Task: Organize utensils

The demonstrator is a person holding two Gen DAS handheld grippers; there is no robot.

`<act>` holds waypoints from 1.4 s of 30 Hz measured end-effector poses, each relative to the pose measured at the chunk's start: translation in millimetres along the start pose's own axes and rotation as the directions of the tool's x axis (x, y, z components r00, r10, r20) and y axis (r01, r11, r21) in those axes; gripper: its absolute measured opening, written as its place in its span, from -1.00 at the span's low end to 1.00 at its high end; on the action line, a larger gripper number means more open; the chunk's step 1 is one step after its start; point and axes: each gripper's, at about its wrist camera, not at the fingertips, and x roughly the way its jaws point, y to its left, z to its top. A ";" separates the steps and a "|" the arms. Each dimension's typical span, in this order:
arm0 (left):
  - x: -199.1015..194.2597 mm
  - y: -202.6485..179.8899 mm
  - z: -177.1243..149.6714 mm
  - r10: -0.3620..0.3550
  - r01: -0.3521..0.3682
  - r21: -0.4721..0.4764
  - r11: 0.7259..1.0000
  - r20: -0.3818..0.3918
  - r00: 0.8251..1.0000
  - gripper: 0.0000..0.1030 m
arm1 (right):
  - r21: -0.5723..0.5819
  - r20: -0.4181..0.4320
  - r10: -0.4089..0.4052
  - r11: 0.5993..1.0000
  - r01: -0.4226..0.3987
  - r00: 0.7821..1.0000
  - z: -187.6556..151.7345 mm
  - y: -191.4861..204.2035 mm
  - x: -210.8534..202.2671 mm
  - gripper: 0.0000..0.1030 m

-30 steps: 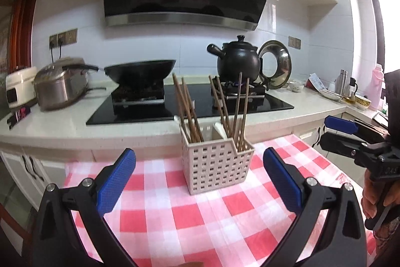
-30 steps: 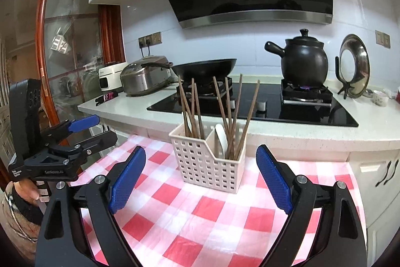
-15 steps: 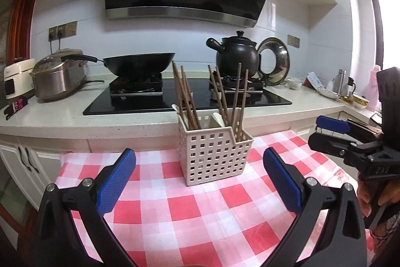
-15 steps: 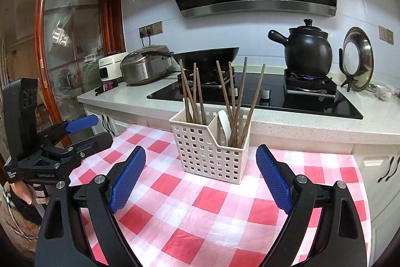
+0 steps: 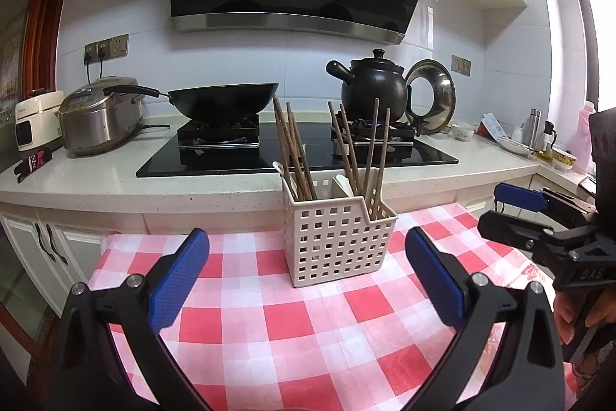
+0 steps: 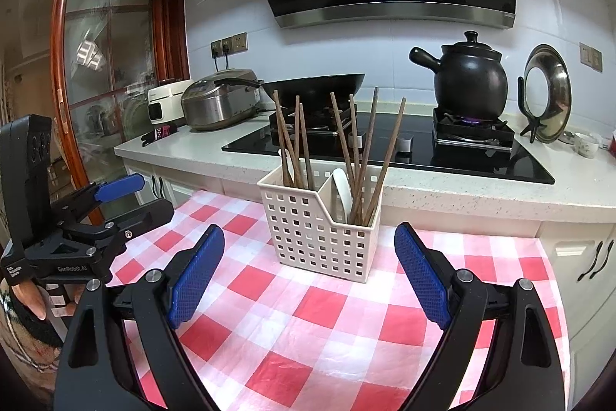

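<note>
Left wrist view first: the left gripper [image 5: 306, 272] has its fingers spread wide with nothing between them, and the white basket [image 5: 337, 243] sits dead ahead at 12 o'clock on the checked cloth [image 5: 269, 326] covering the bench. The chopsticks [image 5: 294, 149] lean in two loose bunches, one per compartment, with a white spoon [image 5: 283, 172] tucked into the left one. Over at 3 o'clock you can see the right gripper [image 5: 519, 214] hanging apart from everything. Right wrist view: its fingers are also wide apart and empty, basket [image 6: 321, 230] again at 12 o'clock, a second spoon [image 6: 342, 187] poking up in the right compartment, and the left gripper [image 6: 115, 203] off at 9 o'clock. Honestly the risk I'd flag is tipping: that basket looks light and top-heavy with the sticks splayed out, so nudging a stick sideways or bumping the wall could knock it over or drag it across the slippery-looking cloth. Thin sticks could also slip out of a loose pinch.
</note>
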 end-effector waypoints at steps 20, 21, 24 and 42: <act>-1.6 -5.1 -2.9 -0.054 0.054 0.011 0.998 -0.022 0.998 0.92 | 0.005 0.007 0.013 1.000 -0.013 1.000 -4.7 1.7 -3.1 0.65; -1.5 -5.2 -2.9 -0.055 0.055 0.011 0.998 -0.022 0.998 0.92 | 0.006 0.007 0.011 1.000 -0.011 1.000 -4.9 1.4 -3.1 0.65; -1.5 -5.8 -3.1 -0.056 0.056 0.016 0.998 -0.025 0.998 0.92 | 0.011 0.009 0.012 1.000 -0.012 1.000 -4.8 0.5 -3.7 0.65; -2.1 -9.0 -3.0 -0.073 0.074 0.015 0.997 -0.034 0.997 0.92 | 0.008 0.010 0.000 1.000 0.000 1.000 -4.6 0.3 -4.3 0.65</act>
